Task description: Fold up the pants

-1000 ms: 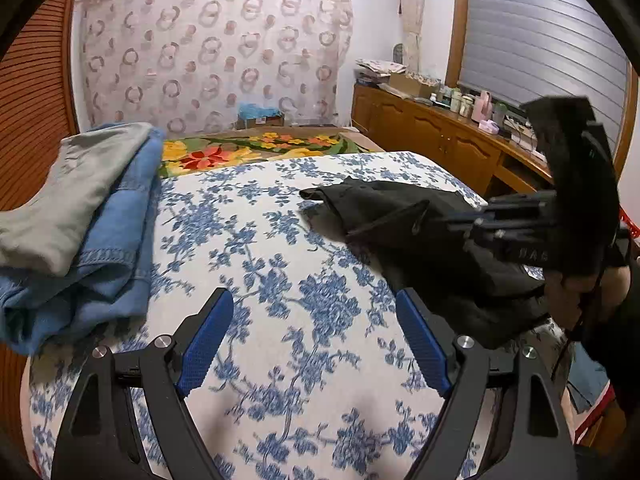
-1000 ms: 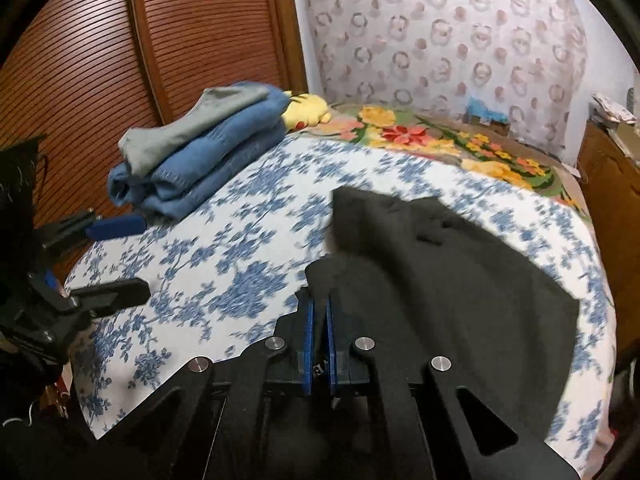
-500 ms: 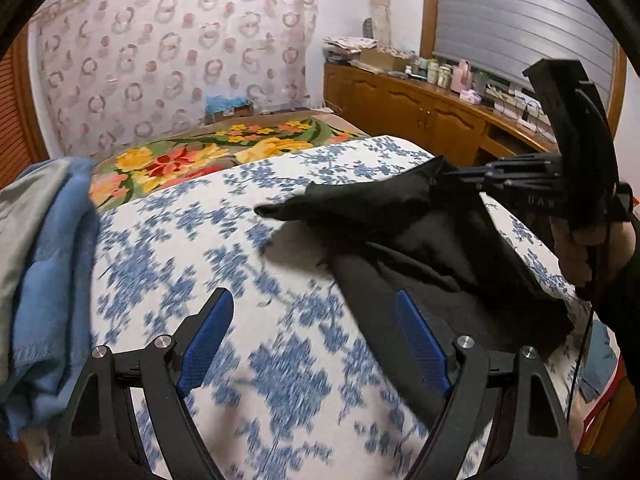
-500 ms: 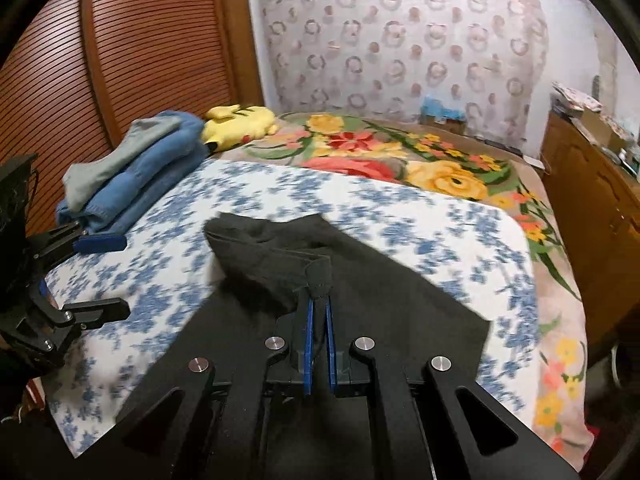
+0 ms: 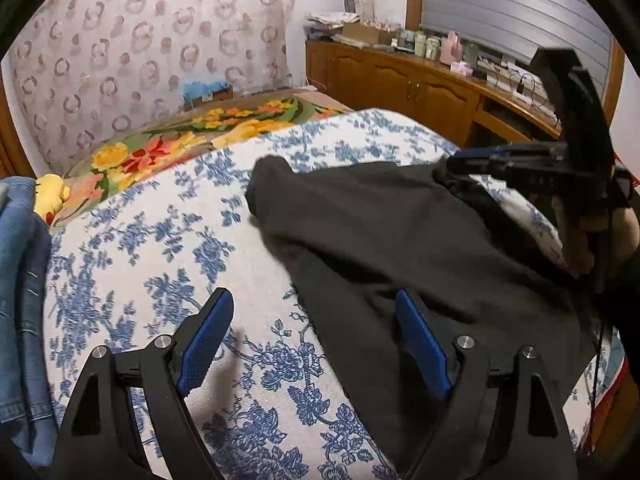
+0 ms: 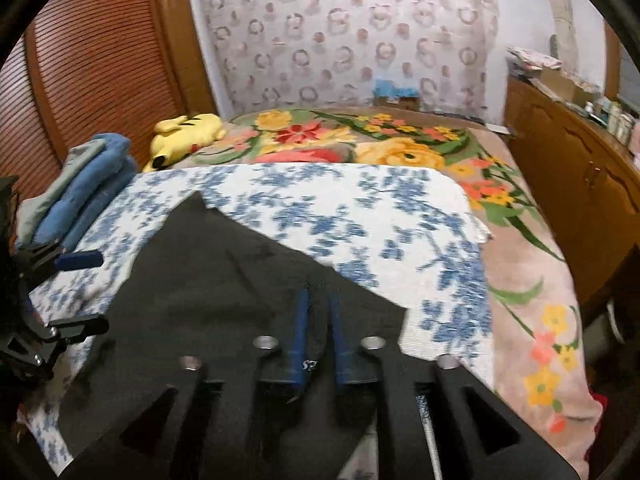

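Your black pants (image 5: 400, 240) lie spread on the blue-flowered cover (image 5: 152, 248) of the bed, and everything else here is placed from them. Your left gripper (image 5: 316, 340) hangs over their near edge with its jaws standing wide and nothing between them: one blue pad (image 5: 206, 338) is over the bare cover beside the pants, the other over the dark cloth. Your right gripper (image 6: 320, 320) sits low over the pants, on the side towards the wooden cabinets (image 5: 420, 88). Its jaws have just been opening, and a narrow gap shows between the blue pads (image 6: 301, 332). Black cloth lies right under and around them, but whether any of it is still between them you cannot tell from either view. In the left wrist view that gripper shows side-on at the far edge of the pants, with your hand (image 5: 580, 236) behind it. On the other side of the pants a stack of folded jeans (image 6: 86, 184) rests on the bed, well apart from them, and a yellow plush toy (image 6: 188, 132) lies beyond it on the bright flowered blanket (image 6: 360, 148).
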